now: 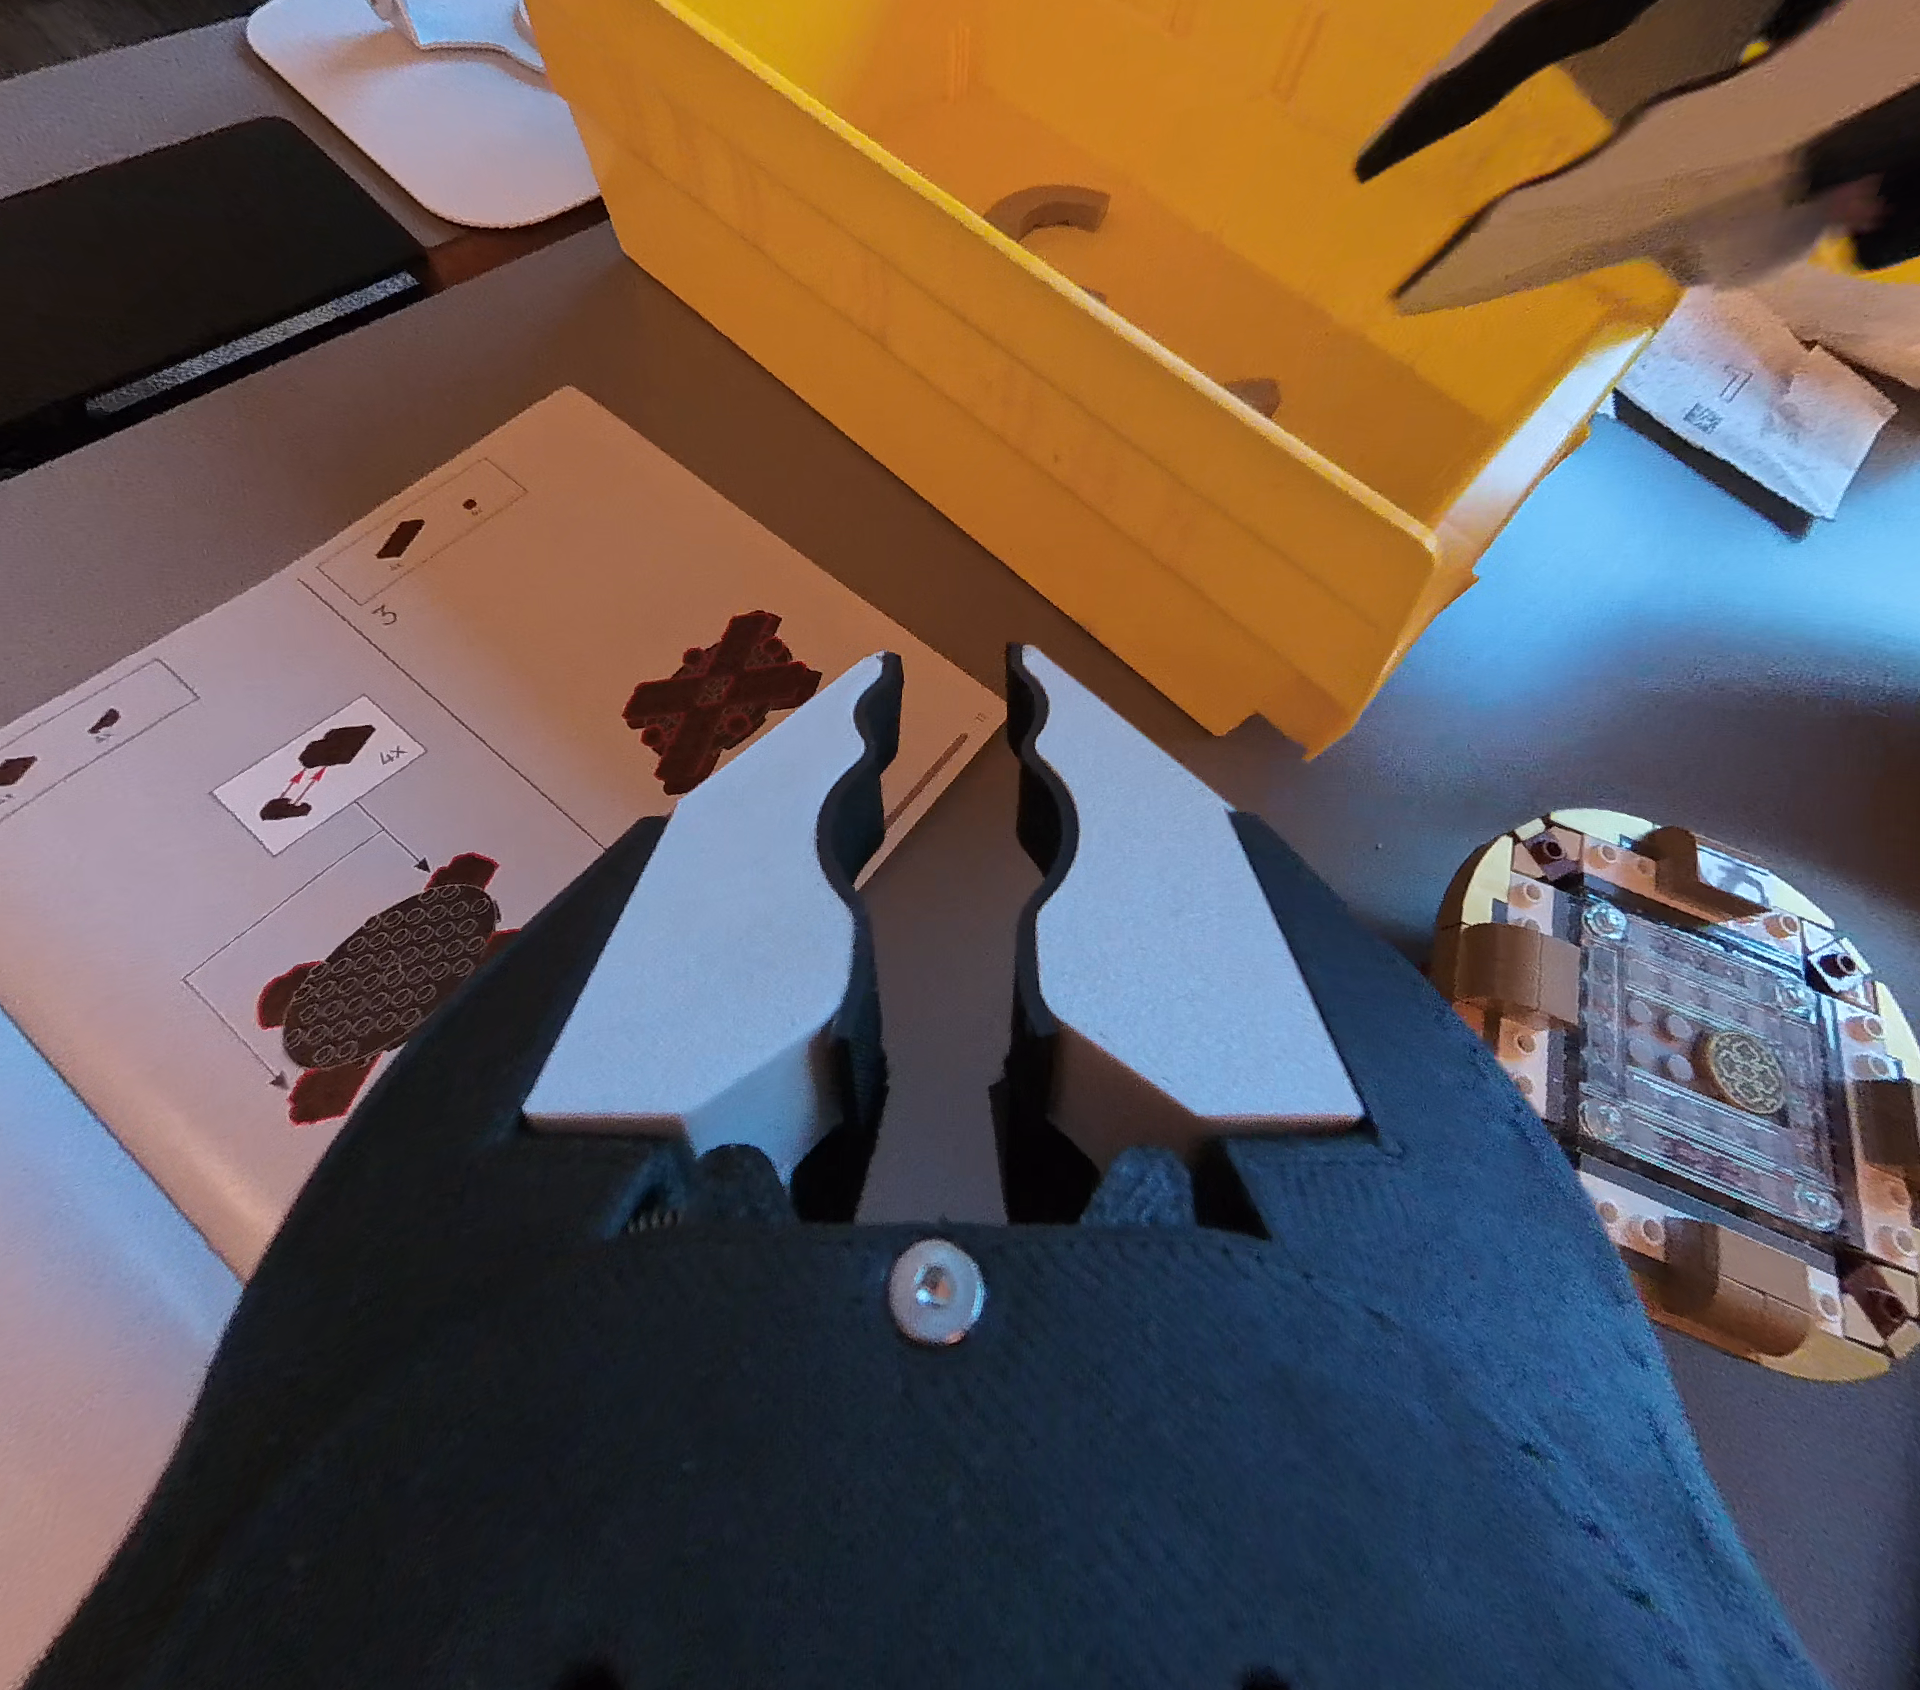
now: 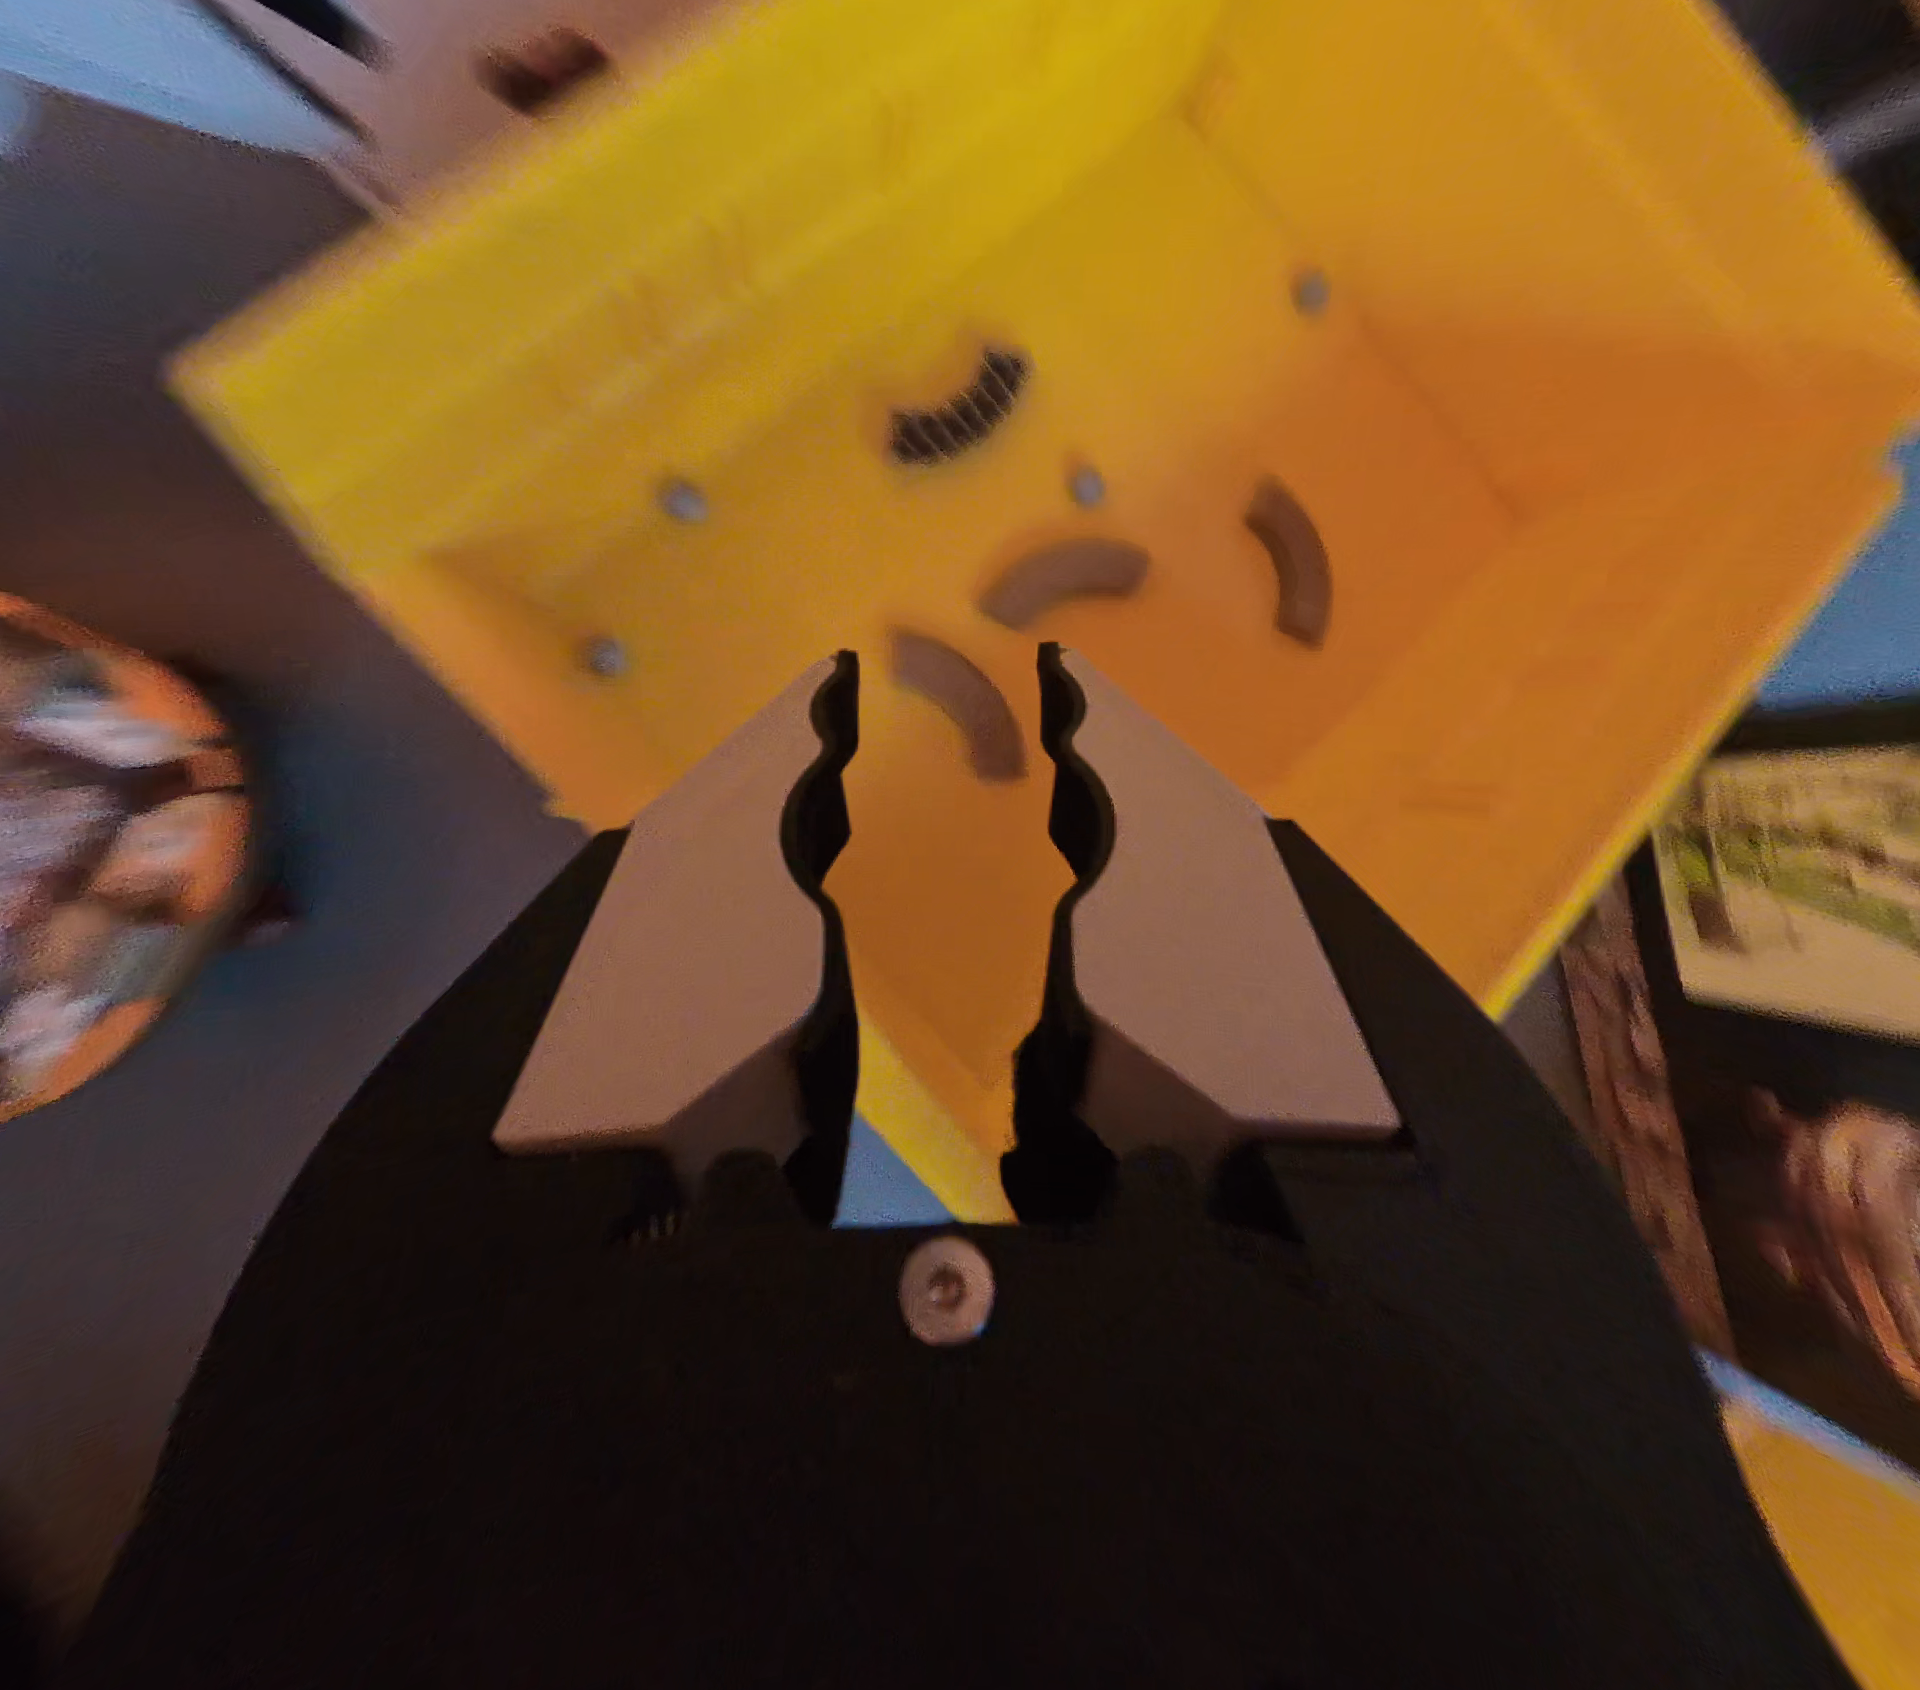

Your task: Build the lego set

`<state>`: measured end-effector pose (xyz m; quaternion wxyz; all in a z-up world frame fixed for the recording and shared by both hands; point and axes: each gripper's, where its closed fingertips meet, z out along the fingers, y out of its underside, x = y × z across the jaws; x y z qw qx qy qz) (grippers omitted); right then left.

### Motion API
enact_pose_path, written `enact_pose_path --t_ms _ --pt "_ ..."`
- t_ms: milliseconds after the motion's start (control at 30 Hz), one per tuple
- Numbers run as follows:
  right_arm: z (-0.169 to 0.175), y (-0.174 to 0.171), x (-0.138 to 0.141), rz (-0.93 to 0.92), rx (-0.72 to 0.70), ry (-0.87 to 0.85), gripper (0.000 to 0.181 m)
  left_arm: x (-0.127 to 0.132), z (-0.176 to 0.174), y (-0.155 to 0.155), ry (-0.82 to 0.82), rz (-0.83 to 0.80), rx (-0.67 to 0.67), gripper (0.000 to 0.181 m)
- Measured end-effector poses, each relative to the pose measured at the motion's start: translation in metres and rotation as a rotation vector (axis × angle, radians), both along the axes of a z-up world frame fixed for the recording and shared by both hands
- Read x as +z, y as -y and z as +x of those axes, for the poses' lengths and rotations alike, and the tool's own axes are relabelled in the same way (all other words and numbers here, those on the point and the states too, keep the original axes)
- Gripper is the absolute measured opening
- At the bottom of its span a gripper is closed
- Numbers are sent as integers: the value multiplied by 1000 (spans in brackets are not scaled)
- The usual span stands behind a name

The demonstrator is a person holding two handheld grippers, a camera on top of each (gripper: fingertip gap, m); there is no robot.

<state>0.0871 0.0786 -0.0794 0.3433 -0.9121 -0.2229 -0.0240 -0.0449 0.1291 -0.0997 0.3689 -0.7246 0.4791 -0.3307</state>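
Left wrist view: left gripper [image 1: 954,684] fingers released, empty; yellow bin [image 1: 1039,414] ahead, instruction booklet [image 1: 312,757] left of them, lego base [image 1: 1704,1090] right.

Right wrist view: right gripper [image 2: 948,679] fingers released, empty, above the bin; curved brown pieces [image 2: 961,705] between and beyond the fingertips.

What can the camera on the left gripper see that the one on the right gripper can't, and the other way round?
Only the left wrist view shows the open instruction booklet in sharp detail, a white stand base, and the right gripper reaching over the bin.

Only the right wrist view looks straight down into the bin, showing three curved brown pieces, a dark ribbed piece and small grey studs.

Both show the yellow bin and the round partly built model, blurred in the right view.
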Motion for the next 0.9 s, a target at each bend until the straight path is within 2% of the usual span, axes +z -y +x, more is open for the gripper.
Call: enact_pose_path --t_ms 100,167,233,300,367,500,600,667,733,900 --pt "-74 27 38 87 354 -160 30 6 -2 2 15 -7 -24 19" --pt "-115 64 34 -20 575 -214 29 13 -1 15 49 -62 -99 18" --pt "-133 91 16 -130 720 -162 29 18 -2 34 76 -153 -215 19" --pt "-131 92 -3 -160 738 -69 29 20 -6 48 80 -190 -306 22" --pt "-128 90 -16 -204 718 -46 29 17 -12 57 45 -167 -377 25" --pt "-150 78 -17 -127 725 -130 25 7 -26 92 -43 -162 -581 34" --pt "-159 75 -21 -86 756 -97 22 0 -27 110 -57 -202 -676 56" --pt "-162 73 -22 -76 751 -112 20 -2 -25 121 -35 -273 -740 62" --pt "-165 73 -23 -95 748 -156 20 -6 -27 130 -40 -329 -793 62" --pt "-163 69 -30 -98 733 -153 20 -22 -32 134 -115 -311 -828 56"
